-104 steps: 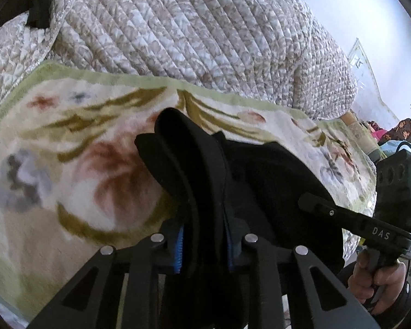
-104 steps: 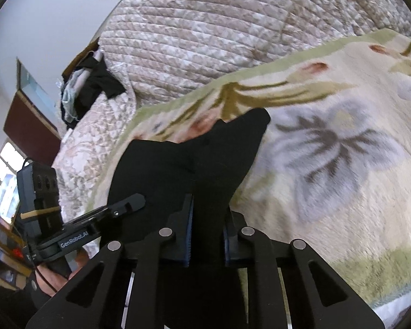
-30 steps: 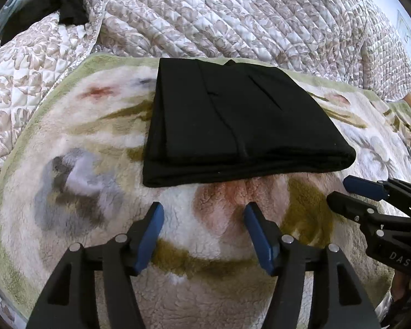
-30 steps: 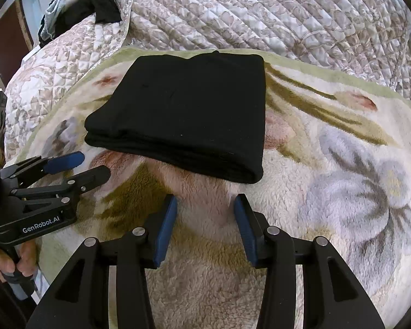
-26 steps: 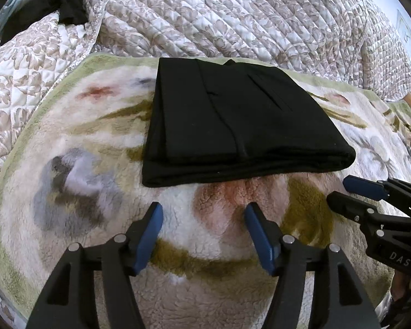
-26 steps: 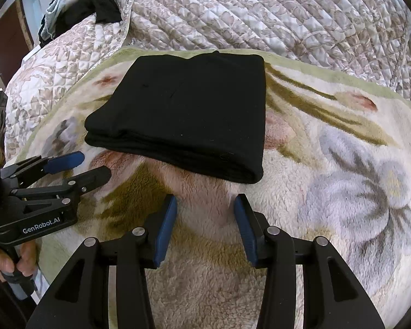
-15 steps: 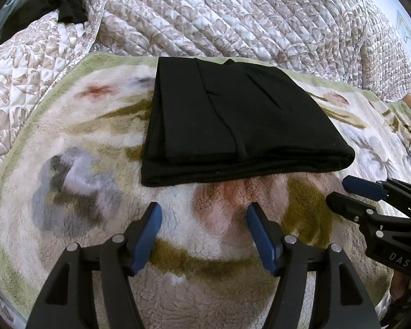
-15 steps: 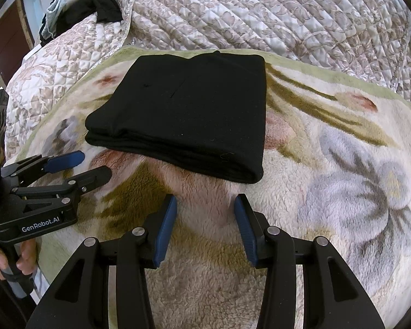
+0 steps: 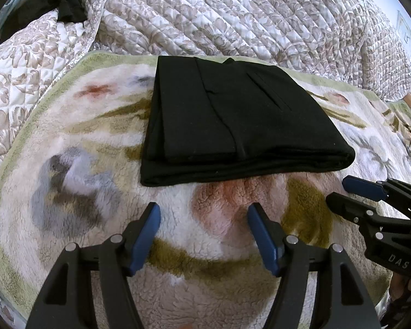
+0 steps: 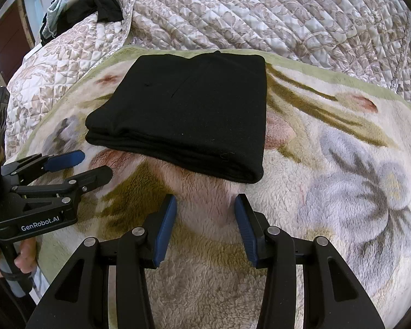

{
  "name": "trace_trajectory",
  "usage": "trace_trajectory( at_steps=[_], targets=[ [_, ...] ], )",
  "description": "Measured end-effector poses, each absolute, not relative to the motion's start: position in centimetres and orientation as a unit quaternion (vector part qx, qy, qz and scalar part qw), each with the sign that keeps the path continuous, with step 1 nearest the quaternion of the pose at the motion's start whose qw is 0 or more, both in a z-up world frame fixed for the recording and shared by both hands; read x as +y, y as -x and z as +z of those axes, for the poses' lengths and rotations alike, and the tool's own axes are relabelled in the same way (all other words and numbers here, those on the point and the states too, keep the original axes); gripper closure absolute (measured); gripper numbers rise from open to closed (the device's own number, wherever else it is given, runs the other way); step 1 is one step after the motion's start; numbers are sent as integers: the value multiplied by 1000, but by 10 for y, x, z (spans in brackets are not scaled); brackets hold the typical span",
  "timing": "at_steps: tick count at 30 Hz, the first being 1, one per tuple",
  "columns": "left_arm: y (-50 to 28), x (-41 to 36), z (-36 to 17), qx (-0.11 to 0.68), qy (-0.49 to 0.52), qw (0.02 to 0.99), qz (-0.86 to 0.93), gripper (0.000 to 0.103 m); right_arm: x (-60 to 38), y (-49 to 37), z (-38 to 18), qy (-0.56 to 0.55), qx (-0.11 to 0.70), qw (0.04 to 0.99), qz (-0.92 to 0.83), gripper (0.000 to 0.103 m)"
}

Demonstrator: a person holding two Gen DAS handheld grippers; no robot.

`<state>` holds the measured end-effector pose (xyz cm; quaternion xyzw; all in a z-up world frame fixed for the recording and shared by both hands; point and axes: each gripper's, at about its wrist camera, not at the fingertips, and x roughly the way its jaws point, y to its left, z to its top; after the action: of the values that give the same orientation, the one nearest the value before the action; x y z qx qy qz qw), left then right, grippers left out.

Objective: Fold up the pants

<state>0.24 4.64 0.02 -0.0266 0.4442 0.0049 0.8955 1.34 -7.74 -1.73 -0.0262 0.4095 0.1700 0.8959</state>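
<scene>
1. Left wrist view: the black, soft knit pants (image 9: 233, 120) lie folded into a flat rectangle on the fluffy floral blanket (image 9: 68, 186) spread over the bed. They look light and limp, best pinched at the thick near folded edge. The left gripper (image 9: 204, 219) hovers just short of that edge, its jaws wide, just been opening, nothing between them.

2. Right wrist view: the pants (image 10: 189, 109) sit ahead of the right gripper (image 10: 205, 205), apart from it; its jaws stand moderately open and empty.
</scene>
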Motion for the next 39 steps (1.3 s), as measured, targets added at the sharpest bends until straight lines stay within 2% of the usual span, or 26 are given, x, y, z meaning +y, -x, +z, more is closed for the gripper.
trace_trajectory(
  at_steps=[39],
  targets=[
    [-4, 44, -2, 447, 23, 894, 5, 33, -77, -13, -18, 27, 409, 896, 169, 57]
  ],
)
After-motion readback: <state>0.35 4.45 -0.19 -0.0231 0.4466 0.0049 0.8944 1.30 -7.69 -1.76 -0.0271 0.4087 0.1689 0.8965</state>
